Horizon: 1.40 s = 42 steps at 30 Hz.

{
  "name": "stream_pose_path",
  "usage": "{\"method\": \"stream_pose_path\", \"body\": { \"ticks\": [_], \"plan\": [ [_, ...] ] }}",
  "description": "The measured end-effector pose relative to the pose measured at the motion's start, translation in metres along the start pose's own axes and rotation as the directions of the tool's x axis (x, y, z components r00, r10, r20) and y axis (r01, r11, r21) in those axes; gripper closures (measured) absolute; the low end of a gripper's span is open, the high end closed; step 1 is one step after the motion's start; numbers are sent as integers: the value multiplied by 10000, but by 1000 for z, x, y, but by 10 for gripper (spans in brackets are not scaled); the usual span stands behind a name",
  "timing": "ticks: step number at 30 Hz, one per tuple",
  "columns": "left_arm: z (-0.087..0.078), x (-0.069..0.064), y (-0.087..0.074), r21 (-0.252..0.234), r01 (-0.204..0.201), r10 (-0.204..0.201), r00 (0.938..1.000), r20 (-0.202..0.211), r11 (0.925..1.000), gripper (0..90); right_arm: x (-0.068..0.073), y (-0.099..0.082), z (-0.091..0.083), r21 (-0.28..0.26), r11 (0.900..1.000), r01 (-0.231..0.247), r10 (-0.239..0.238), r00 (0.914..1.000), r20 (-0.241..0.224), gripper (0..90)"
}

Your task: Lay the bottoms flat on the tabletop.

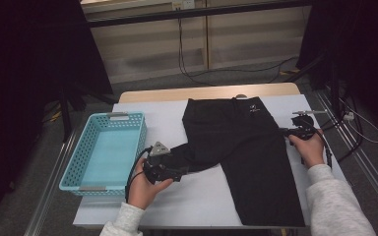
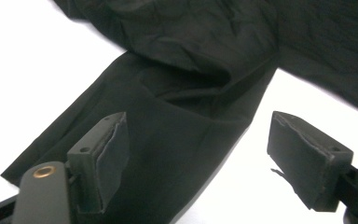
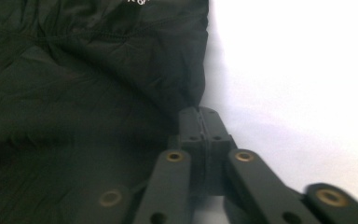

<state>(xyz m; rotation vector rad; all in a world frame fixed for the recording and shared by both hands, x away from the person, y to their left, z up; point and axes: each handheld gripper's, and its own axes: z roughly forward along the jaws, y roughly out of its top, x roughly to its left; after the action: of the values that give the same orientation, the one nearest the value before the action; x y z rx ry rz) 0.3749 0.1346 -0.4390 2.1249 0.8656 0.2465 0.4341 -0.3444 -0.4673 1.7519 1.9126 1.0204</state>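
— Basket first, since you want it left to right: what's out past my left gripper point(image 1: 179, 169)?

— Turquoise basket point(image 1: 134, 133), on the far side of my left hand point(image 1: 145, 189) from the cloth, near it but not touching. It stands on the white table cover point(image 1: 202, 196).

— And the left gripper itself?

— I hold it low over the cover, pointing toward the black trousers point(image 1: 241, 142). Its jaws stand wide apart. In the left gripper view one trouser leg point(image 2: 168, 140) lies flat between and below the two pads point(image 2: 114, 158), running from the near corner away toward the crumpled middle of the garment. The pads press on nothing; I can't tell whether the left one brushes the cloth under it.

— Where do the trousers lie, taken from your grippers?

— Between the two. One leg is folded across toward my left gripper, the other runs straight back toward my side of the table, just beside my right forearm. The waist end with the small white logo point(image 1: 252, 109) lies beyond both.

— The right gripper point(image 1: 283, 131)?

— At the trousers' outer edge, near the waist. Its jaws are closed tight, and in the right gripper view the edge of the black fabric point(image 3: 193, 93) runs right into their tips, pinched there. White cover lies just beyond on its far side.
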Motion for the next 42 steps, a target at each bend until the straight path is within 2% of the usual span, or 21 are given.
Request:
{"method": "stream_pose_path", "body": {
  "ticks": [1,2,4,9,13,14,16,20,22,23,24,25,27,31,32,34,36,38,40,41,42],
  "plan": [
    [1,1,0,25,-9,9,10000,-20,10000,190,2,0,-2,32,10000,78,-78,9999,122,747],
    [1,1,-1,64,-41,41,10000,-79,10000,190,2,0,-2,32,10000,78,-78,9999,122,747],
    [3,2,-1,-10,-107,106,9997,-231,9999,187,8,-1,-8,-235,9980,593,-587,9979,265,661],
    [2,5,1,-265,-267,249,9976,-648,9993,187,24,-12,-27,-516,9922,1134,-1131,9936,81,533],
    [8,8,0,-78,-337,329,9954,-894,9994,188,44,-28,-46,-592,9837,1700,-1707,9853,-79,424],
    [11,8,-1,28,-353,354,9953,-902,9994,188,44,-28,-46,-592,9837,1700,-1707,9853,-79,424],
    [14,6,-3,151,-479,493,9921,-1155,9987,195,54,-37,-55,-665,9783,1964,-1983,9799,-228,412],
    [19,7,-8,543,-432,506,9883,-1441,9976,198,69,-56,-69,-967,9740,2049,-2113,9755,-610,379],
    [20,7,-10,553,-304,378,9896,-1387,9980,212,74,-62,-74,-584,9685,2420,-2449,9684,-476,379],
    [20,6,-10,585,-336,414,9896,-1377,9977,222,75,-65,-78,-538,9643,2594,-2608,9652,-213,379],
    [20,6,-11,574,-414,492,9886,-1422,9975,224,74,-68,-82,-552,9642,2595,-2601,9656,-29,378],
    [21,5,-11,577,-432,511,9883,-1434,9974,225,73,-71,-85,-551,9672,2480,-2488,9685,-81,377],
    [20,5,-11,592,-452,538,9867,-1536,9972,238,68,-78,-90,-527,9734,2229,-2241,9744,-197,384],
    [19,6,-12,696,-372,477,9865,-1564,9969,265,58,-90,-98,-207,9801,1974,-1970,9802,202,433],
    [20,6,-12,629,-233,327,9878,-1524,9977,278,54,-93,-101,-175,9839,1778,-1775,9840,169,457],
    [20,6,-12,685,-284,382,9884,-1467,9972,293,50,-98,-103,-149,9891,1464,-1466,9891,-134,483],
    [21,5,-12,654,-243,335,9891,-1435,9976,310,51,-103,-100,84,9877,1564,-1562,9875,-218,531],
    [22,3,-11,593,-188,272,9892,-1439,9981,345,53,-104,-98,55,9852,1715,-1713,9850,-210,633],
    [22,2,-11,627,-229,317,9893,-1426,9978,357,54,-105,-98,125,9848,1733,-1724,9836,-526,845],
    [22,2,-11,625,-215,302,9895,-1412,9978,360,54,-105,-98,123,9860,1660,-1648,9839,-698,897],
    [21,2,-11,626,-159,242,9907,-1340,9979,362,53,-105,-98,114,9865,1636,-1621,9835,-807,898]
  ]
}}
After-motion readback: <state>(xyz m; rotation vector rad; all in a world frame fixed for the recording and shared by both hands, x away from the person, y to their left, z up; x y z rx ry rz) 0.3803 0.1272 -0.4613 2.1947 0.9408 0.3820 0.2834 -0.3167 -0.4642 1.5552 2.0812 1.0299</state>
